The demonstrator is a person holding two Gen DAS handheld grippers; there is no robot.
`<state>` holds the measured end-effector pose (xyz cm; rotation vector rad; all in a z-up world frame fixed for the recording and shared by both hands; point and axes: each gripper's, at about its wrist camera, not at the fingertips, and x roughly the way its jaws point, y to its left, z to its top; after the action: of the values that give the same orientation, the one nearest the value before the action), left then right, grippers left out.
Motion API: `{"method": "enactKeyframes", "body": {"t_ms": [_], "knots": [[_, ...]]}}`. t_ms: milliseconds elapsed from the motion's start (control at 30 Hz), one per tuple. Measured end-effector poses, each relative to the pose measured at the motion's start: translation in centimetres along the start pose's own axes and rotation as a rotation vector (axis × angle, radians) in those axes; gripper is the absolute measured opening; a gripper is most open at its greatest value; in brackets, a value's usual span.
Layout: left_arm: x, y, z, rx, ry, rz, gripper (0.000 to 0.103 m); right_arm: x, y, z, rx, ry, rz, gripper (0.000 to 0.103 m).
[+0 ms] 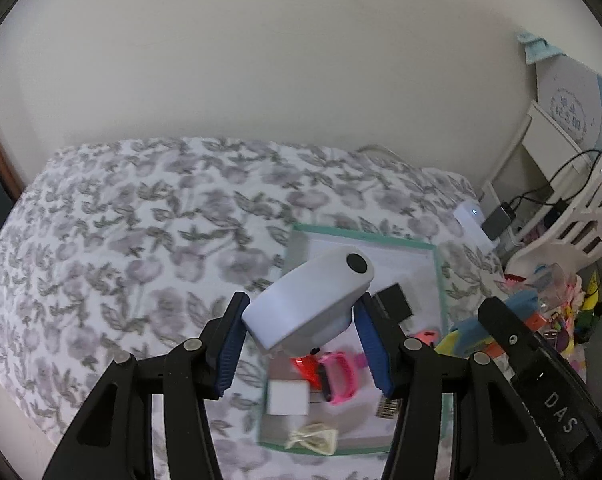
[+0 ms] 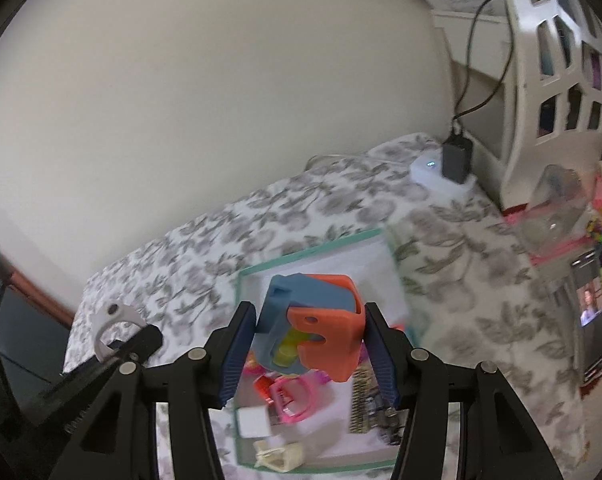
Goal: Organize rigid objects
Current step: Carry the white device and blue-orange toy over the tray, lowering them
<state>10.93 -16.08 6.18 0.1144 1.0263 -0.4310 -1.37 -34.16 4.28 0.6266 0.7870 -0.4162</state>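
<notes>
While both sets of jaws were clamped, the left gripper (image 1: 301, 336) on a white gadget (image 1: 309, 300) and the right gripper (image 2: 311, 346) on an orange-blue toy (image 2: 317, 324), above the tray (image 1: 439, 280) on the bed (image 1: 121, 240), best practice was lowering each squarely onto bare tray floor before letting go.

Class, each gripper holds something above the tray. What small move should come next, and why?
Probably lower the left gripper, shut on the white device, toward the bare far part of the green-rimmed tray. The near end is crowded, and the right gripper is busy holding the orange-and-blue toy.
</notes>
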Motion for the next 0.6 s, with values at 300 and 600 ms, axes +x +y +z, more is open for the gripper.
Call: {"method": "enactKeyframes", "body": {"t_ms": [300,600], "knots": [[3.5,-2.1,-0.1,-0.051,0.069,-0.049,0.056,2.6,-1.9,0.1,0.016,0.038,-0.066,0.057],[6.1,-2.4,0.4,-0.052,0.097,-0.022,0.056,5.5,-2.1,-0.2,0.004,0.097,-0.09,0.057]]}}
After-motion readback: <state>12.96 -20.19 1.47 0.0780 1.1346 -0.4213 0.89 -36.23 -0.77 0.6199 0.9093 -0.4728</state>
